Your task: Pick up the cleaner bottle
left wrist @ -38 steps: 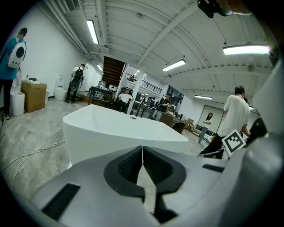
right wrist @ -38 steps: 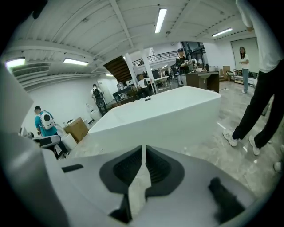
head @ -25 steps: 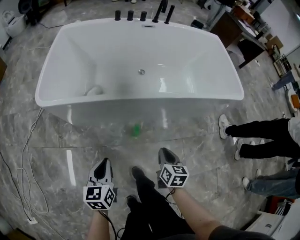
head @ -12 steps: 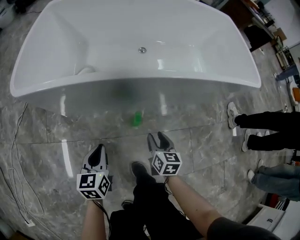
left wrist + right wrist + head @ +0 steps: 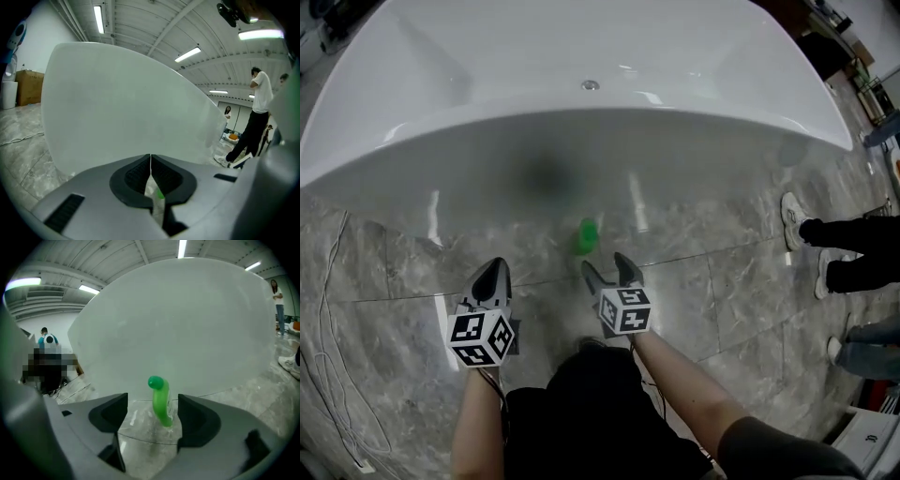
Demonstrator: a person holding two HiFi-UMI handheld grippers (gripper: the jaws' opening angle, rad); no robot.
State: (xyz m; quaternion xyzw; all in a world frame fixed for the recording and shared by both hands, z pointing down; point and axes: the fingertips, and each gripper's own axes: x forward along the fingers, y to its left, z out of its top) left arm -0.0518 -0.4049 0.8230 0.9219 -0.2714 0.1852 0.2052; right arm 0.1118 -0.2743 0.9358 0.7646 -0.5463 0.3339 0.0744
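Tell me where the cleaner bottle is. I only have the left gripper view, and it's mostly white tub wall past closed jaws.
Observer: The green cleaner bottle stands upright on the marble floor, close to the outer wall of the bathtub.
Operator: Is the right tool on it?
Observer: No. The right tool has its jaws opening. Its own view frames the bottle in the gap, ahead of the tips and untouched.
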